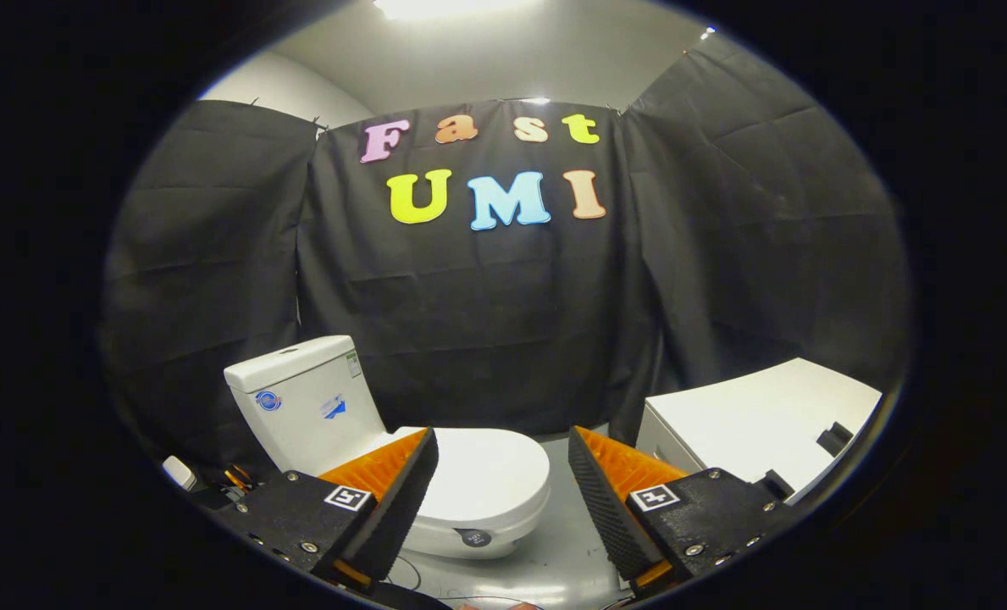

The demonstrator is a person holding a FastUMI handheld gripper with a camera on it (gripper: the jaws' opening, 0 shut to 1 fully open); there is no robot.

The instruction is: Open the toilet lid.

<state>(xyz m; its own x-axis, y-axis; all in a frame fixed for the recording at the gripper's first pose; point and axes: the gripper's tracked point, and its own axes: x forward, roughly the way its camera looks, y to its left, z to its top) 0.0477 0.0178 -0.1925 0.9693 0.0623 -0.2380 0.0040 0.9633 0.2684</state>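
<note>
The toilet lid [486, 474] is seen closed, lying flat on the bowl in the lower middle of the frame, just ahead of and slightly below the claw [503, 491]. The claw is held wide, with nothing between its fingers; the left finger [406, 500] overlaps the lid's near-left part in the picture, while the right finger [605, 500] stands apart from the lid over the grey floor [554, 551]. Whether the left finger touches the lid cannot be told.

The relation on which the coming move turns is the lid's long axis. It runs from the white tank [304, 398], at the lower left of the frame, out toward the rounded front rim, which points to the lower right of centre. The hinge is therefore judged to lie at the tank end, and the free edge at the end nearer the gap between the fingers. The lid is offset a little to the left of the claw's midline, so a small shift leftward and downward would probably be needed before the front rim can be caught from beneath.

A white cabinet [766, 415] stands at the lower right, well apart from the toilet.
</note>
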